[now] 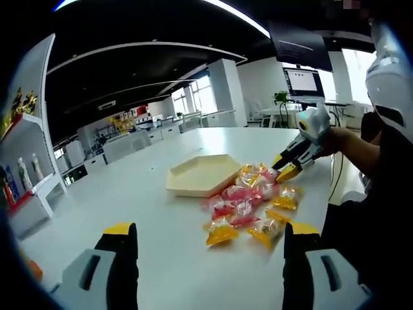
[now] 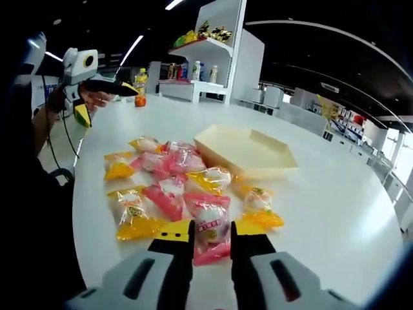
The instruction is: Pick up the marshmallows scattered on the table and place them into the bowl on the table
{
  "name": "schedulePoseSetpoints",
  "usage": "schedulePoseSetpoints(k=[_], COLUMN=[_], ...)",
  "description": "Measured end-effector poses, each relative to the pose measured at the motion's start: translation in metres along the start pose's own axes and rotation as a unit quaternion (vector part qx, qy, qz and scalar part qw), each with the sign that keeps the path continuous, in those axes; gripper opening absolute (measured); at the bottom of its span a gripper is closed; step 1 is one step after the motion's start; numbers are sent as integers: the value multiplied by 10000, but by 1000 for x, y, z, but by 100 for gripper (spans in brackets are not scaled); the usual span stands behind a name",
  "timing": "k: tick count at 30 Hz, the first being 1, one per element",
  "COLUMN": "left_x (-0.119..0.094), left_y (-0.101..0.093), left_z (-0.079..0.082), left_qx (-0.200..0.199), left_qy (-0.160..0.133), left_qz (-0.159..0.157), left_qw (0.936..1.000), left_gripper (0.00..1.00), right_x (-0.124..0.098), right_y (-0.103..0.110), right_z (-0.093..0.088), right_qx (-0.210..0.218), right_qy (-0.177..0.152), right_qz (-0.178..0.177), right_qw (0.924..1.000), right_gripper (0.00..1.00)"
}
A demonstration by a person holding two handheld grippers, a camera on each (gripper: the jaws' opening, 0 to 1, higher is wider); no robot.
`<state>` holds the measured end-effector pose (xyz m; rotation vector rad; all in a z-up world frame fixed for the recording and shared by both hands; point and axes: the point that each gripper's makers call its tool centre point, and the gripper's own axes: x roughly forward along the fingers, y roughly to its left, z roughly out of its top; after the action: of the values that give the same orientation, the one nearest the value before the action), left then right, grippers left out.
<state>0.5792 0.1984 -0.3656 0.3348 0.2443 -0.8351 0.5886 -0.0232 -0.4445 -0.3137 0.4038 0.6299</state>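
A pink-wrapped marshmallow (image 2: 211, 234) at the near edge of the scattered marshmallow pile (image 2: 169, 187) sits clamped between the jaws of the right claw (image 2: 211, 244), just short of the cream hexagonal bowl (image 2: 248, 152) on the white worktop (image 2: 335, 213), while the left claw (image 1: 210, 236) hangs spread wide apart above it.

left tool (image 1: 210, 236) open above table (image 1: 161, 258); marshmallows (image 1: 248, 200) beside bowl (image 1: 203, 174).

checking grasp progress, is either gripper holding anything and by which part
The right gripper clamps a pink-wrapped marshmallow packet across its middle. The left gripper is open, holding nothing.
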Motion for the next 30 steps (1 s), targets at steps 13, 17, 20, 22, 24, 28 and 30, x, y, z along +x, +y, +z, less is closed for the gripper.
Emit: schedulePoseSetpoints(k=[13, 17, 20, 22, 24, 28, 30], left_x=[5, 6, 7, 7, 7, 7, 7], left_y=[-3, -6, -7, -7, -7, -7, -7], left_z=[-5, -2, -2, -3, -3, -3, -3], left_qx=[-9, -46, -18, -23, -20, -7, 1], left_qy=[66, 23, 42, 65, 63, 76, 82], left_qz=[-43, -132, -145, -138, -131, -135, -129], left_qw=[10000, 9999, 9999, 9999, 9999, 9999, 9999], left_gripper=[93, 93, 93, 93, 93, 93, 93], right_x=[-1, -2, -2, -2, -2, -3, -4], right_y=[5, 5, 6, 6, 6, 6, 5], right_z=[1, 1, 1, 1, 1, 1, 1], right_qx=[-102, -87, -78, -95, -115, -129, -102], right_qy=[54, 33, 40, 39, 34, 21, 17], right_qz=[-18, -24, -18, -24, -34, -42, -54], right_qw=[9999, 10000, 10000, 9999, 9999, 9999, 9999], right_gripper=[17, 16, 16, 16, 16, 15, 15])
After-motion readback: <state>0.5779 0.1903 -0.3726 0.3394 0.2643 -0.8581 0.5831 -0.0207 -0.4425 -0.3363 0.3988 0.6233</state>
